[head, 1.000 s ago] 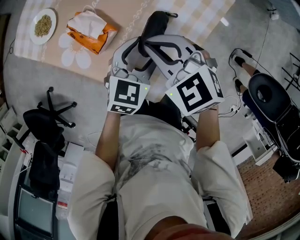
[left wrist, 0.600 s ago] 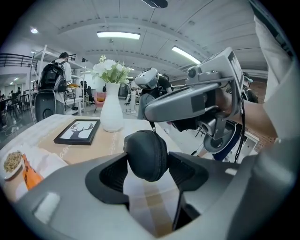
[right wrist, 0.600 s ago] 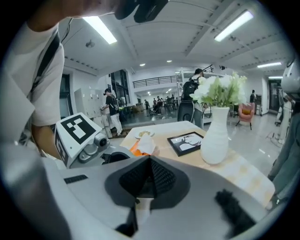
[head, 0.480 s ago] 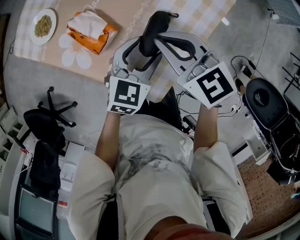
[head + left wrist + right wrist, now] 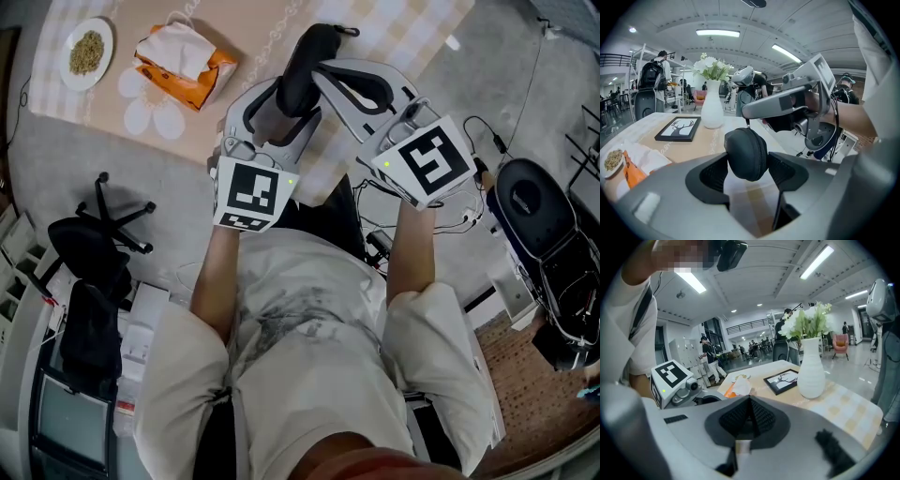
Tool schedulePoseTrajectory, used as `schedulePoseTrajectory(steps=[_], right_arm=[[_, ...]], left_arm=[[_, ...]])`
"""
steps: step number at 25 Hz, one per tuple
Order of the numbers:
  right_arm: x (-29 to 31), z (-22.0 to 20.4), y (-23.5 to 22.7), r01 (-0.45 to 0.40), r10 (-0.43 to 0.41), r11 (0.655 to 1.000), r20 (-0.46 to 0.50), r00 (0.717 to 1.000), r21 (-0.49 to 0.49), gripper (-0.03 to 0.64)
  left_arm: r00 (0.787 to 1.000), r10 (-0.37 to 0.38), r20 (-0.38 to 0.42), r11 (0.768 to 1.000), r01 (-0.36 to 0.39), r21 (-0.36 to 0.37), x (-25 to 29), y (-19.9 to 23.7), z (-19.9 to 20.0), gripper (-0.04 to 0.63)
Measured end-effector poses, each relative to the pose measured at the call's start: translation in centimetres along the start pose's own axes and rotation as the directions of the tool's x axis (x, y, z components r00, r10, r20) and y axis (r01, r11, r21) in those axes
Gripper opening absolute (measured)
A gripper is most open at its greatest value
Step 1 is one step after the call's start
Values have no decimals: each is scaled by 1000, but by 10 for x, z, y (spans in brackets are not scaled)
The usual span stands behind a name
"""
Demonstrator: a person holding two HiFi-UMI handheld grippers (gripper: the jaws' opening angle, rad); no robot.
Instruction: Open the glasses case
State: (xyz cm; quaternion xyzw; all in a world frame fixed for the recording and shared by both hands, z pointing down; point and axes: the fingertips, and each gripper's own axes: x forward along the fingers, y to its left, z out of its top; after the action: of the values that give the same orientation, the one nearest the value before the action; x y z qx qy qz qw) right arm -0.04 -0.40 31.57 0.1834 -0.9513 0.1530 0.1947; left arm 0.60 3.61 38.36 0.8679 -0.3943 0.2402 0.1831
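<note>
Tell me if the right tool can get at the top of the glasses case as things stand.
Likely yes. The left tool holds the glasses case upright with its top end exposed, and the right tool, shut, sits right at that end with nothing between them.

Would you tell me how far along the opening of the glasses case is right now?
Done: the left gripper grips the glasses case. In hand: the right gripper, jaws shut, sits at the case's top by a thin pull; a pinch can't be confirmed. Left: the case looks zipped shut, so all the opening.
</note>
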Motion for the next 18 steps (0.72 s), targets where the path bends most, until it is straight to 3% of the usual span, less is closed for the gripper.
schedulePoseTrajectory(steps=[18], right_arm=[[9, -10, -10, 5, -5, 1000, 1, 1000, 30, 15]], left_arm=[[1000, 5, -28, 1000, -6, -22, -2, 2, -15, 279]])
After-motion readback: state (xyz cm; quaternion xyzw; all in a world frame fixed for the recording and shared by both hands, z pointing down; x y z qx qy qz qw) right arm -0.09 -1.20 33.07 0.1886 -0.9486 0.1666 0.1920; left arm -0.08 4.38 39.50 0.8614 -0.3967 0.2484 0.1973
